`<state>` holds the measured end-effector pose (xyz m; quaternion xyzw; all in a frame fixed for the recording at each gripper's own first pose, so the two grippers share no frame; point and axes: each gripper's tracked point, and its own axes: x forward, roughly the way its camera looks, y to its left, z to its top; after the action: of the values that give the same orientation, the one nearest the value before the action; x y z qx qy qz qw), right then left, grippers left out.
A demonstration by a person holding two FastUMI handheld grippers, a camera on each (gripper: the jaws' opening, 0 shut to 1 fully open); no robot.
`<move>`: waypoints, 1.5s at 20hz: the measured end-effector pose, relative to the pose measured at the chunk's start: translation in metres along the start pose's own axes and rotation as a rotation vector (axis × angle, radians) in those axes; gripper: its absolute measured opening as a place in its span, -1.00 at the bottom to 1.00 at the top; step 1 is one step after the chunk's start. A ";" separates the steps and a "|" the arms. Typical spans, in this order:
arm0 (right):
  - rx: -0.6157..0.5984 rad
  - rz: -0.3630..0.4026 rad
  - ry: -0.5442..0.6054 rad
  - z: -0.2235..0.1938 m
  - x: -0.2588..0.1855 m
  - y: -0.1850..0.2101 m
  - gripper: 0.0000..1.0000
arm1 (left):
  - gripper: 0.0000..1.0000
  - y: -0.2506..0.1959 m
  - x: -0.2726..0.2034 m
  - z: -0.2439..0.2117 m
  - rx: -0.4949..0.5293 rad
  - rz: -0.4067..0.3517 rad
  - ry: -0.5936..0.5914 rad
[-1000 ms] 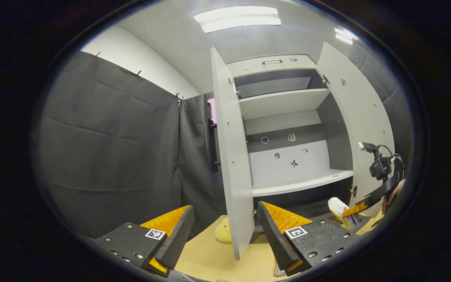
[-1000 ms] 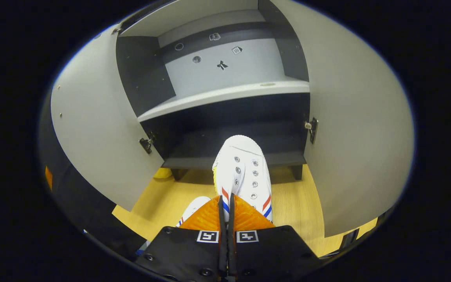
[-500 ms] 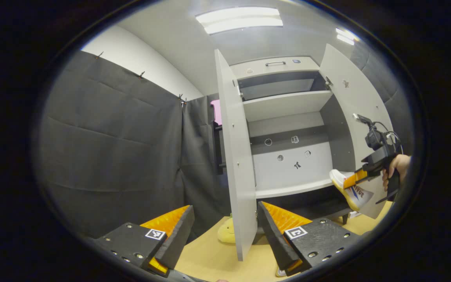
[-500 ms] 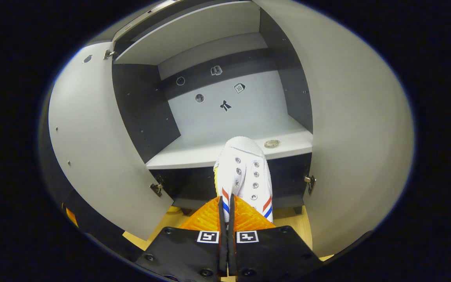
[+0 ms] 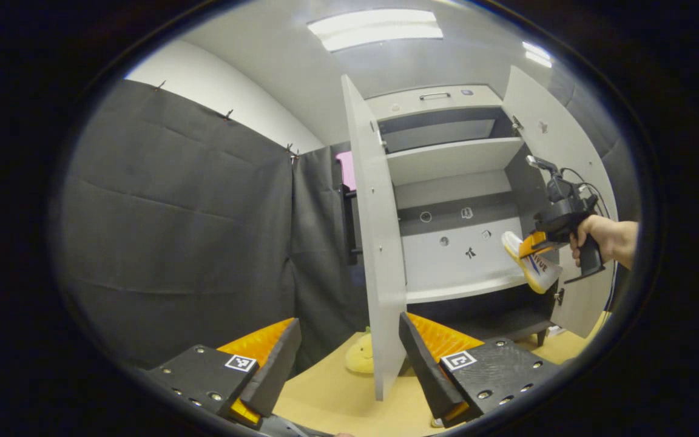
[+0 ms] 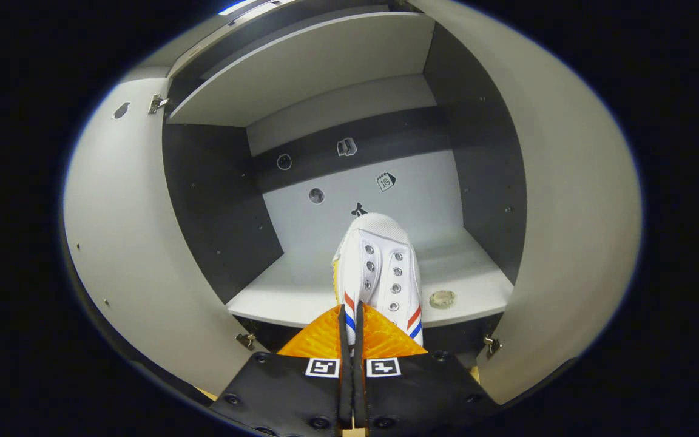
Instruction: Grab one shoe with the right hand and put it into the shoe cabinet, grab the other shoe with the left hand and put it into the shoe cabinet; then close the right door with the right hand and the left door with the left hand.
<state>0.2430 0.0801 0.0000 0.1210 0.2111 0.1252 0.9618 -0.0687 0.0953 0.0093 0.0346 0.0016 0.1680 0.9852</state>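
Change: since a second ago the right gripper (image 6: 349, 340) has lifted the shoe (image 6: 378, 267) from floor height to the middle shelf (image 6: 289, 297); its toe now points into the opening, so the first placement looks close
Cabinet: shoe cabinet (image 5: 446, 158) stands with both doors swung wide; left door (image 5: 377, 243) edge-on in the left gripper view, right door (image 6: 568, 212) beside the raised shoe
Floor: wooden floor (image 5: 337, 394) runs under the cabinet; a yellow soft toy (image 5: 360, 358) lies beside the left door's foot
Shoe: white with red and blue stripes; held in the air at the shelf's front edge, not yet resting on it
Right tongs: fingers pinched almost together on the shoe's heel collar; a hand (image 5: 598, 240) holds the handle
Left tongs: left gripper (image 5: 349, 358) low and well back from the cabinet; fingers spread wide, holding nothing
Small disc: a round disc (image 6: 442, 298) sits on the shelf just right of the shoe's path
Meaning: set-down is next, then the second shoe and both doors remain
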 end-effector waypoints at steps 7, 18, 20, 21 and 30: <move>-0.034 -0.039 -0.037 0.039 0.057 -0.002 -0.96 | 0.87 0.005 -0.001 -0.002 0.004 0.063 0.013; -0.095 -0.181 0.048 0.035 0.132 -0.032 -0.96 | 0.87 0.028 -0.017 -0.007 0.030 0.128 0.031; -0.092 -0.199 0.068 0.030 0.140 -0.035 -0.96 | 0.87 0.027 -0.015 -0.007 0.032 0.133 0.036; -0.088 -0.207 0.077 0.028 0.143 -0.036 -0.96 | 0.87 0.025 -0.013 -0.006 0.033 0.132 0.038; -0.148 -0.142 -0.040 0.052 0.109 -0.005 0.43 | 0.89 0.008 0.002 -0.006 0.030 0.062 0.044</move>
<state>0.3631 0.0977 0.0034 0.0370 0.1899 0.0696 0.9786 -0.0692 0.1036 0.0037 0.0455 0.0248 0.1993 0.9786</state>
